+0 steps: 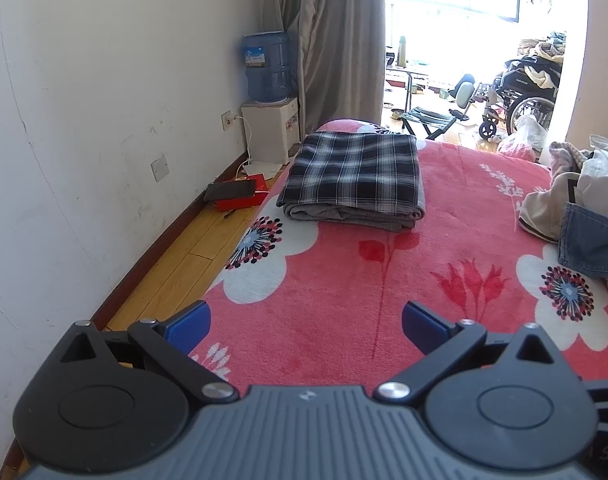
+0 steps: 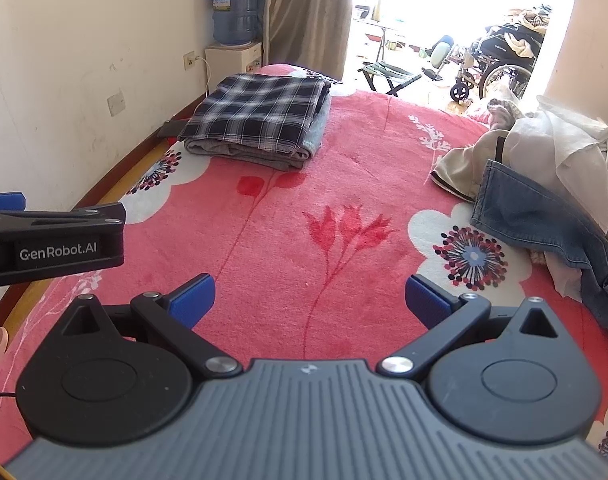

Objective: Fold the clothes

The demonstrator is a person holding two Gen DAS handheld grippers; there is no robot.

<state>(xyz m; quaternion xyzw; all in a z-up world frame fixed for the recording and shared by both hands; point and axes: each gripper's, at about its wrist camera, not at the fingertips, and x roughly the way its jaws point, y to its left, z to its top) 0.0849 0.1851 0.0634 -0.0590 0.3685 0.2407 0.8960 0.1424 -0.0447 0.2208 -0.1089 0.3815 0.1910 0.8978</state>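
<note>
A folded stack with a dark plaid garment (image 1: 354, 172) on top of grey ones lies at the far left of the bed; it also shows in the right wrist view (image 2: 259, 114). An unfolded pile of clothes (image 1: 588, 204), with blue denim (image 2: 540, 216) and cream and white pieces (image 2: 552, 148), lies at the right edge of the bed. My left gripper (image 1: 306, 330) is open and empty above the red flowered blanket (image 1: 344, 272). My right gripper (image 2: 310, 302) is open and empty above the same blanket (image 2: 287, 216). The left gripper's body (image 2: 51, 244) shows at the left of the right wrist view.
A white wall (image 1: 83, 120) and a strip of wooden floor (image 1: 183, 264) run along the bed's left side. A water dispenser (image 1: 269, 100), a red box (image 1: 241, 196), a grey curtain (image 1: 336, 40), a folding stool (image 1: 428, 118) and a wheelchair (image 1: 520, 96) stand beyond the bed.
</note>
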